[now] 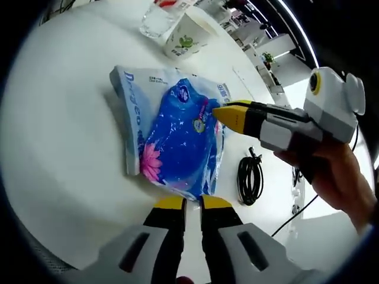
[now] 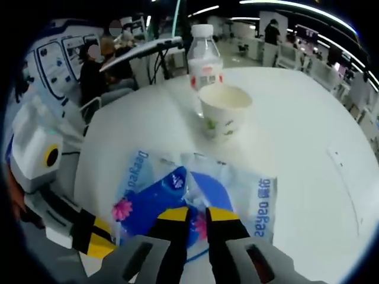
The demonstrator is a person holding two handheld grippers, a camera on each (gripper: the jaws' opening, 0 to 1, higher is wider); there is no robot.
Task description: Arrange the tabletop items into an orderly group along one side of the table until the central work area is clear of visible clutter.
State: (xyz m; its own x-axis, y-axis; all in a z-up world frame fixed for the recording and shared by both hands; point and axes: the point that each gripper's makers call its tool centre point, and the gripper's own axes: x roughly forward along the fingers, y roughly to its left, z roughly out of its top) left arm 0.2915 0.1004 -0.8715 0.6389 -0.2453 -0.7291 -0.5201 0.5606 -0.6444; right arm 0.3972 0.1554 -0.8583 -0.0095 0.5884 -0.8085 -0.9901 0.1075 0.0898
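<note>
A blue tissue pack [image 1: 177, 130] in clear wrap with a pink flower print lies flat on the white table [image 1: 65, 130]. My left gripper [image 1: 193, 204] is at the pack's near corner, its yellow-tipped jaws almost together. I cannot tell whether the wrap is pinched between them. My right gripper [image 1: 228, 113] comes in from the right, held by a hand [image 1: 331, 177], and is shut on the pack's side edge. In the right gripper view the pack [image 2: 172, 186] runs under my right gripper [image 2: 198, 218], and the left gripper [image 2: 89, 234] sits at the lower left.
A paper cup [image 1: 186, 35] and a clear water bottle [image 1: 157, 21] stand together at the table's far side; in the right gripper view they are the cup [image 2: 224, 109] and bottle [image 2: 205, 62]. A coiled black cable [image 1: 250, 177] lies right of the pack. People sit at desks beyond the table.
</note>
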